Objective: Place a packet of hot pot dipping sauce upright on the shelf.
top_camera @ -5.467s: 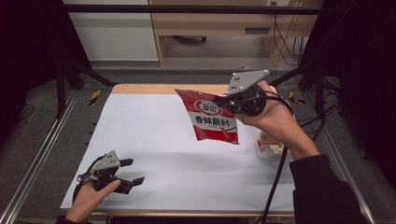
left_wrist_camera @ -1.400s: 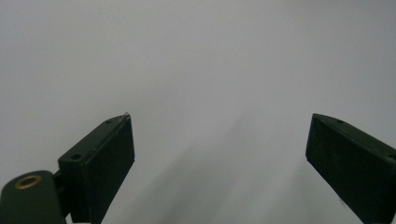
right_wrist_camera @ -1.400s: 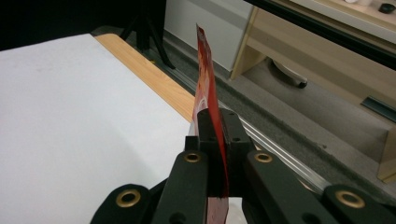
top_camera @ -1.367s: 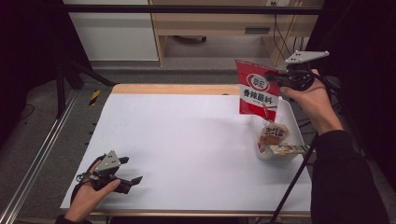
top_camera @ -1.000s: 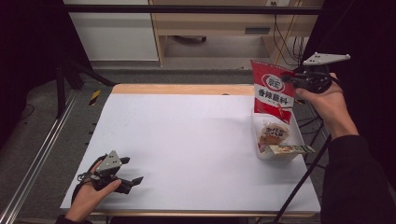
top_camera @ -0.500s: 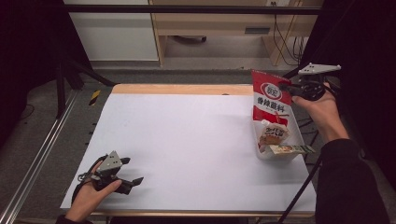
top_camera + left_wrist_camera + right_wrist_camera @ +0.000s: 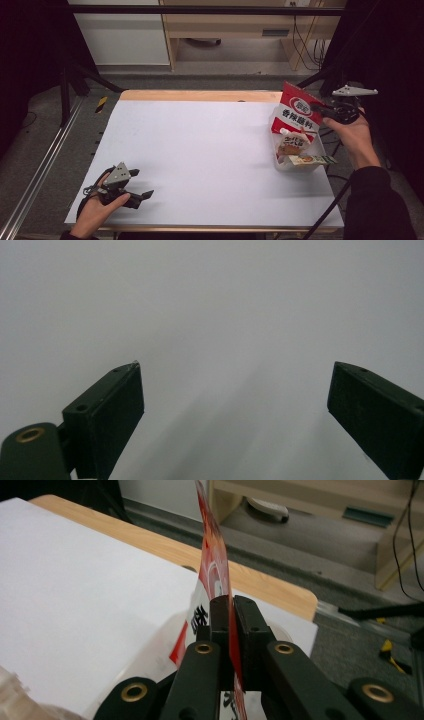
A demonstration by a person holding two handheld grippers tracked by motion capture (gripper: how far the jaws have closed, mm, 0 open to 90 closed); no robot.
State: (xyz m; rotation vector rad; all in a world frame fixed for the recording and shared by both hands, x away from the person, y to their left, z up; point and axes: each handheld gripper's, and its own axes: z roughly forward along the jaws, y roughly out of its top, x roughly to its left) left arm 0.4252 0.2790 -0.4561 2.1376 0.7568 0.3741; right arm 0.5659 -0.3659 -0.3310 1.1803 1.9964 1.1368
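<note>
While one right gripper (image 7: 320, 109) pinches one red packet (image 7: 296, 112) above the clear tub (image 7: 300, 165) holding two packets, one left gripper (image 7: 142, 196) gapes empty.

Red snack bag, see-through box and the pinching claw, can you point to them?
red snack bag (image 7: 299, 114), high view, printed front.
clear box (image 7: 300, 166), high view, front wall.
right gripper (image 7: 231, 612), right gripper view, between its tips.

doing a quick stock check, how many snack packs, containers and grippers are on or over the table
Snack packs: 3, the red packet held upright, the orange pack and the green-ended pack in the container
Clear containers: 1, the clear container at the table's right edge
Grippers: 2, the left gripper and the right gripper
Total: 6
</note>
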